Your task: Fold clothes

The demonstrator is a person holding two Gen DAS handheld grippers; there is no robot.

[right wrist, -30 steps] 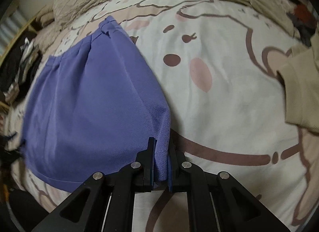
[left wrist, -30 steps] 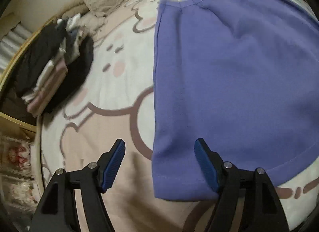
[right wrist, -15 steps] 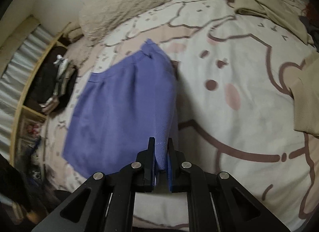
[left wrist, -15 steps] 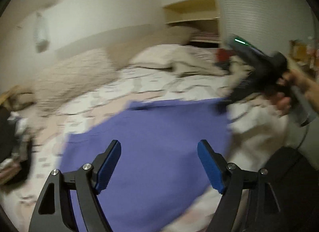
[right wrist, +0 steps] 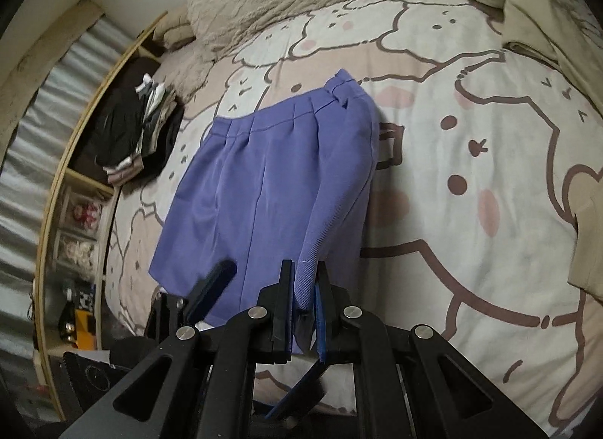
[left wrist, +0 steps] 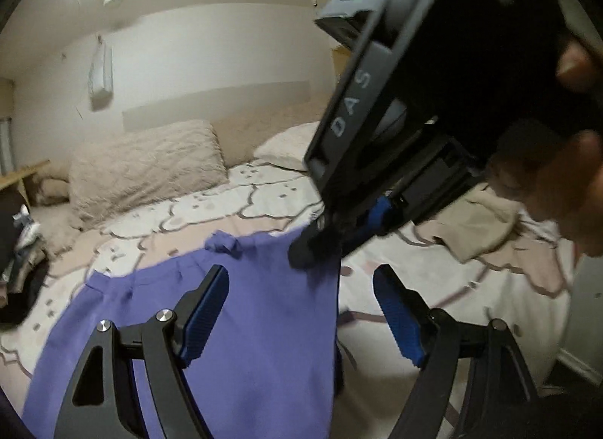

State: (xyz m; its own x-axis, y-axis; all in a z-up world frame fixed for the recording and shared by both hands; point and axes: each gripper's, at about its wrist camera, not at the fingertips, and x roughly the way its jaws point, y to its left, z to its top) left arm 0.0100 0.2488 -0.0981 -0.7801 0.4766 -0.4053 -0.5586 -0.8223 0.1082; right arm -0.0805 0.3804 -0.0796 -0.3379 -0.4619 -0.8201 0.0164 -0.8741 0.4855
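right wrist: purple shorts [right wrist: 264,182] between fingers [right wrist: 284,288]

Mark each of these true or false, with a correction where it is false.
1. The right tool is shut on the purple skirt's corner. True.
2. The left tool grips the skirt too. False: it is open, holding nothing.
3. The skirt lies on a cartoon-print bed cover. True.
4. A stack of folded clothes sits right of the skirt in the right wrist view. False: it is to the left.
5. The skirt is red. False: purple.
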